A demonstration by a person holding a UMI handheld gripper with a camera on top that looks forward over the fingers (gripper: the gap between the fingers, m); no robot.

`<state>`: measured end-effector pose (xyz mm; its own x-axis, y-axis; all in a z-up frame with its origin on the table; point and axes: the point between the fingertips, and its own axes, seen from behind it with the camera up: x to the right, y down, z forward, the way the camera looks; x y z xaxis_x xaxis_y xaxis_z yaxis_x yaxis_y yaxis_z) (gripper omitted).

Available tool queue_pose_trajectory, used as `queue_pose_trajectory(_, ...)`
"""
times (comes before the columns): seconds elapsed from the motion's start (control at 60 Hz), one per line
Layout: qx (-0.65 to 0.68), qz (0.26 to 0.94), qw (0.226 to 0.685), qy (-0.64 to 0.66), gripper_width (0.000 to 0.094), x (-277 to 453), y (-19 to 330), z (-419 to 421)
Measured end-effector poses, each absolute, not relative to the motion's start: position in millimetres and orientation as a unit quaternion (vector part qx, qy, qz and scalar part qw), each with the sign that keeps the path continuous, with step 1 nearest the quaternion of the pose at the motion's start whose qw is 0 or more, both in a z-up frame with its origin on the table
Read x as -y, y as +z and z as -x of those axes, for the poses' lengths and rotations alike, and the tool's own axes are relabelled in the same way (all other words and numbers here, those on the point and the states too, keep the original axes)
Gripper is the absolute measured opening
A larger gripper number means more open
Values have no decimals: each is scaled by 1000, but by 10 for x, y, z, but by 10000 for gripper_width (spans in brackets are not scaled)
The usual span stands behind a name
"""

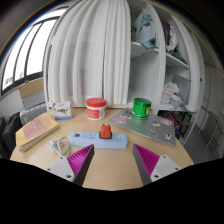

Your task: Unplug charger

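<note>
A red-orange charger (105, 131) sits in a white power strip (98, 140) on the tan counter (115, 165). Beyond stand a red-and-white tub (96, 107) and a green cup (141, 107).

An orange-red charger (105, 131) stands upright, plugged into a white power strip (100, 140); the strip lies mid-table, lengthwise.

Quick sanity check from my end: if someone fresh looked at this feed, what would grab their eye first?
Probably the orange charger plugged into the pale power strip, lying on the wooden table just beyond the open gripper. Behind it stand a red-lidded tub and a green container, with a book off to the left.
</note>
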<state>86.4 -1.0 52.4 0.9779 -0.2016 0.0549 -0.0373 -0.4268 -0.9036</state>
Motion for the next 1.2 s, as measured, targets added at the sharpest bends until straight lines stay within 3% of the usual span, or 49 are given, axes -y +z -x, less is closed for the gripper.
queue_pose_trajectory(0.317, -96, 839, 534, -39, 767, -789, 291, -882)
queue_pose_trajectory(0.367, -104, 834, 541, -44, 654, -873, 291, -935)
queue_pose_trajectory(0.433, -90, 834, 543, -29, 343, -974, 286, -811)
queue_pose_trajectory(0.45, -81, 835, 543, -23, 302, -988, 289, -780)
queue_pose_trajectory(0.533, -80, 837, 540, -42, 277, -993, 282, -820)
queue_pose_trajectory(0.65, -90, 836, 540, -41, 161, -982, 288, -824)
queue_pose_trajectory(0.867, -93, 841, 531, -51, 146, -968, 362, -835)
queue_pose_trajectory(0.967, -72, 798, 591, -89, 147, -880, 1193, -916)
queue_pose_trajectory(1.05, -97, 779, 612, -93, 148, -700, 1668, -1131)
queue_pose_trajectory(1.2, -121, 788, 592, -114, 147, -558, 1509, -1552)
